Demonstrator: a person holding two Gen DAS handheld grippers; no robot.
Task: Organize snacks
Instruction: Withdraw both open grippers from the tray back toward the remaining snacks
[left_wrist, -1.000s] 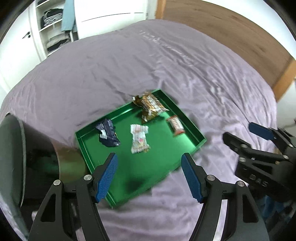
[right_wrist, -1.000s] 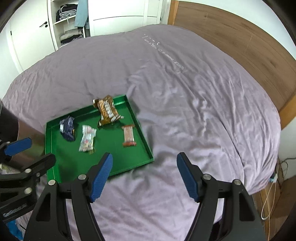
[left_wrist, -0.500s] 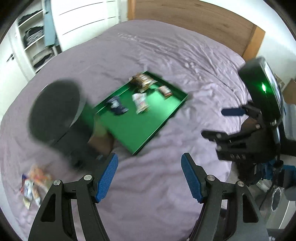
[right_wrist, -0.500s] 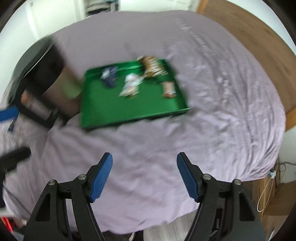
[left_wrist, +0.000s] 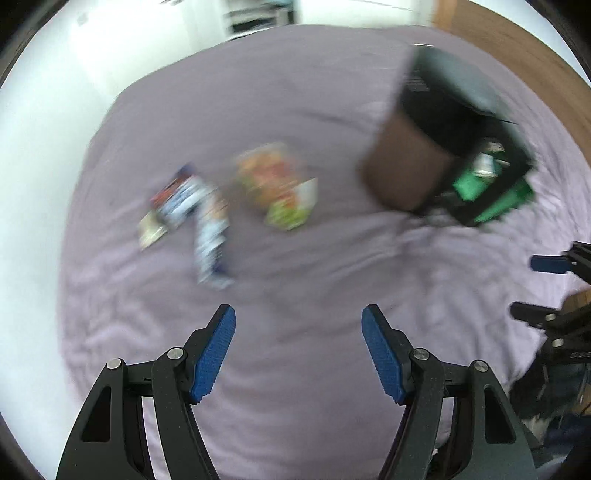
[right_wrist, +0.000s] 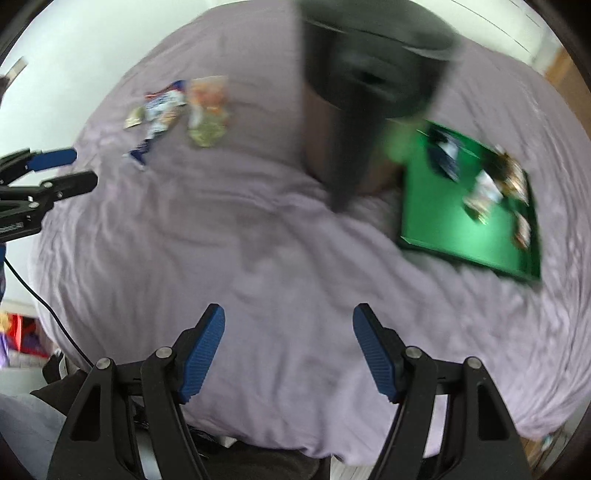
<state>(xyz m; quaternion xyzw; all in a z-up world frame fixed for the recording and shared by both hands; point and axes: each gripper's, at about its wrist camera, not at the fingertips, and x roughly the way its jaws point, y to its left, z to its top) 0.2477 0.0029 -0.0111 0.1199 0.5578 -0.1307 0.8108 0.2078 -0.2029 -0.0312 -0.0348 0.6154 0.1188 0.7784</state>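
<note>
Both grippers, left gripper (left_wrist: 297, 352) and right gripper (right_wrist: 288, 349), fingers spread, empty, over purple bed (left_wrist: 295, 280); blurred snack packets (left_wrist: 229, 195) beside dark bin (left_wrist: 424, 147); green tray (right_wrist: 469, 218) beyond.

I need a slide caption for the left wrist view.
Open left gripper above purple bedsheet, facing loose snack packets.

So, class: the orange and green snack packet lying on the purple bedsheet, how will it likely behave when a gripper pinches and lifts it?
The orange and green packet lies flat on the bedsheet, so it is probably light. It looks like thin wrapper film, so it will likely flop and crinkle. The soft sheet may give under the fingers, making an edge hard to catch.
</note>
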